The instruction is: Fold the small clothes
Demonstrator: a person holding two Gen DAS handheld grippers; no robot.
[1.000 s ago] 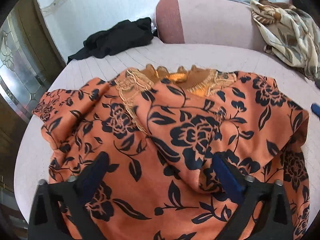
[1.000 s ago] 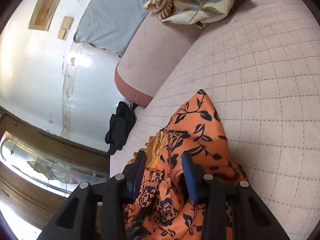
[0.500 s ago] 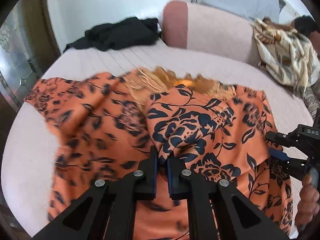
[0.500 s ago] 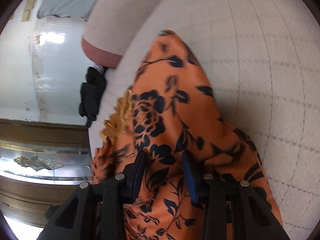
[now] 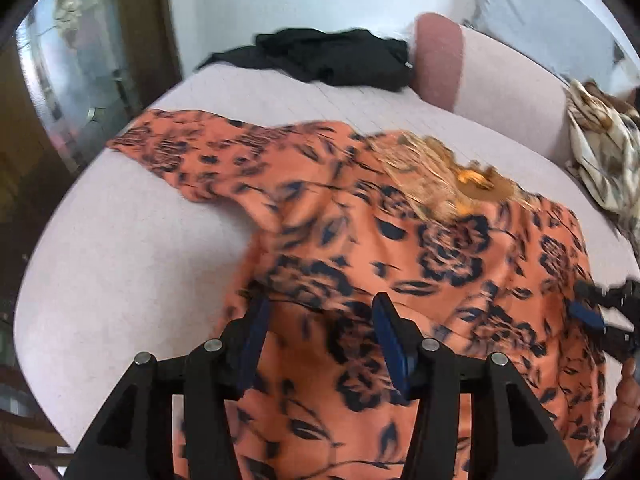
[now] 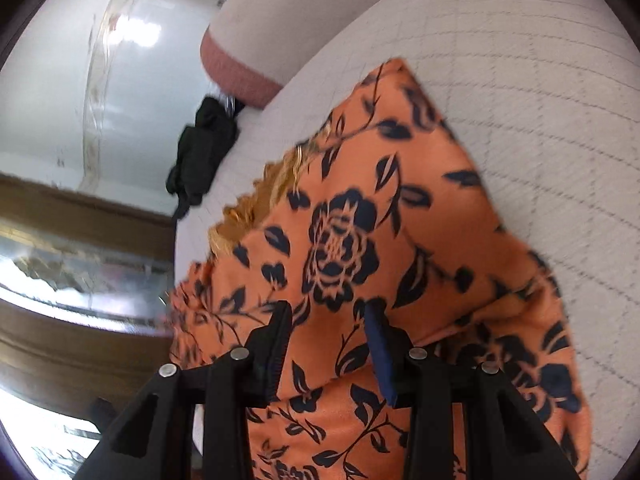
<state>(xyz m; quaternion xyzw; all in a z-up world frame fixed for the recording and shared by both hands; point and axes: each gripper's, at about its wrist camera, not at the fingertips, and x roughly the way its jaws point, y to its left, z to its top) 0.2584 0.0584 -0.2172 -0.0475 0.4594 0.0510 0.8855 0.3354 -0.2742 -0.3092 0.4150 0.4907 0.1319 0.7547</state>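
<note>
Three garments show from the left wrist: one orange floral garment point(image 5: 400, 248) spread on the pale quilted cushion point(image 5: 132, 260), one black garment point(image 5: 320, 58) at the far edge, one cream patterned cloth point(image 5: 600, 152) on the right. Its left gripper point(image 5: 318, 320) hangs over the orange cloth, jaws apart — gripping nothing. From the right wrist, two garments: the orange one with a flap folded over, the black one point(image 6: 202, 148) beyond. The right gripper point(image 6: 326, 328) is spread too — empty.
</note>
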